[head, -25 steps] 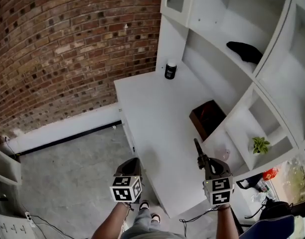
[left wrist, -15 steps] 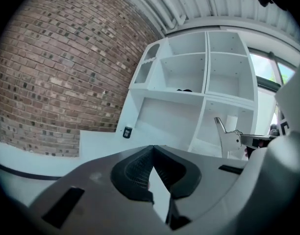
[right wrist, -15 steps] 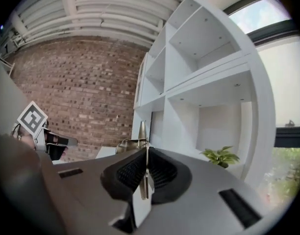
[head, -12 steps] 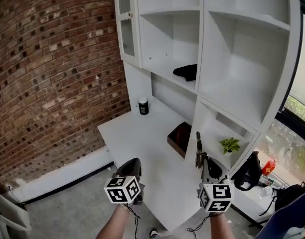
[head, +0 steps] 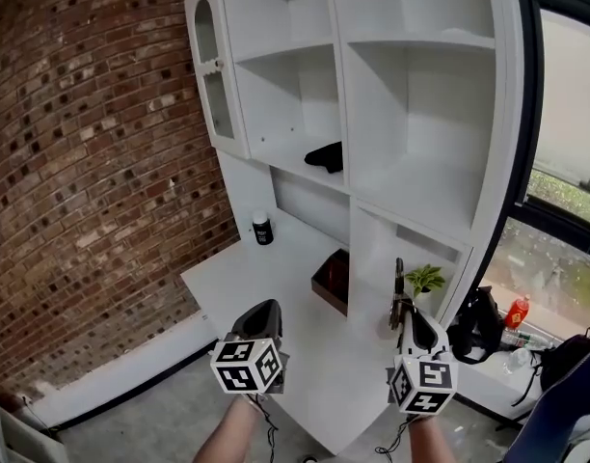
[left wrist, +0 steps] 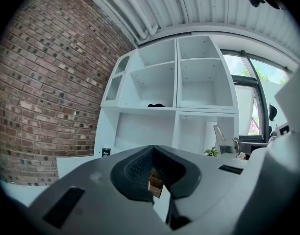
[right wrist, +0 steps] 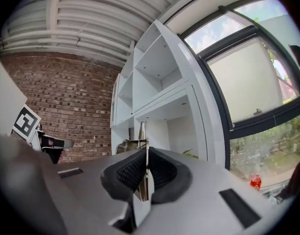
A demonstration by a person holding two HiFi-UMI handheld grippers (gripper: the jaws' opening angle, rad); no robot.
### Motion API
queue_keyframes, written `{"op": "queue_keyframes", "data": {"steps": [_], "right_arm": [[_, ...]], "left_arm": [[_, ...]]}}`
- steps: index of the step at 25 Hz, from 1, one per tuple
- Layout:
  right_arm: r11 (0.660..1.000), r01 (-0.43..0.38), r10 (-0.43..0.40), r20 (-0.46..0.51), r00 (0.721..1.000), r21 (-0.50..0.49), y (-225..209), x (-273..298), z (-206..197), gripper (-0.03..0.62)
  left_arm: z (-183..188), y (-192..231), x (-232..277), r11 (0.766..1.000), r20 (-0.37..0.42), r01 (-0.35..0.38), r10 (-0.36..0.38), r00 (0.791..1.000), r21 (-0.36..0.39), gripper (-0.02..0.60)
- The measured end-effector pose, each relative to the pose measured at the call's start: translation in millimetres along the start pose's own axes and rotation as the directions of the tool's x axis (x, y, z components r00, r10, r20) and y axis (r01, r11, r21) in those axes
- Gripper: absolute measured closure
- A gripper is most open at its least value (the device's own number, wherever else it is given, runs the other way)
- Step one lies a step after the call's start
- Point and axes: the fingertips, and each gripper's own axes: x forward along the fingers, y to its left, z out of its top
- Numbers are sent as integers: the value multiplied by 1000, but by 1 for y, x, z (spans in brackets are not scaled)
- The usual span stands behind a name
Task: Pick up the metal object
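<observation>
tongs on the right, i.e. the right tongs (head: 403, 314), are closed on the metal object (head: 398, 280). it's a thin flat piece gripped edge-on btwn the pads, w/ its upper end sticking well past the tips. it hangs in the air above the counter (head: 276, 270), out in front of the shelf unit (head: 420, 114) and near the small plant (head: 425, 278). left tongs (head: 261, 309) are closed too, tips meeting w/ nothing btwn them, held over the counter's near edge.

what could go wrong, as we judge it:
- the grip looks narrow and sits low on a long, slim piece, so a quick swing or tilt could make it pivot in the pads or slide out.
- the free end reaches toward the shelf upright and the plant, so pushing fwd w/o watching it could knock either one and lever the obj loose.
- a drop from here would prob land on the counter edge or the floor.

hard to make out:
- what the metal object actually is. the right gripper view shows only a blade-like strip and a curved bit beside it.
- how much of it sits inside the pads, since the lower part is covered.
- the dark item on the mid shelf (head: 324, 155) and the contents of the brown box (head: 332, 280) are too small to tell.
</observation>
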Motion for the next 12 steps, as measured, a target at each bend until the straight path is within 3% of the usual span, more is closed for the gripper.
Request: {"op": "queue_keyframes", "data": {"steps": [12], "right_arm": [[1000, 10, -10, 16, 1000, 17, -14, -11, 5, 586]], "left_arm": [[-7, -16, -1, 1000, -1, 15, -15, 1000, -22, 577]]}}
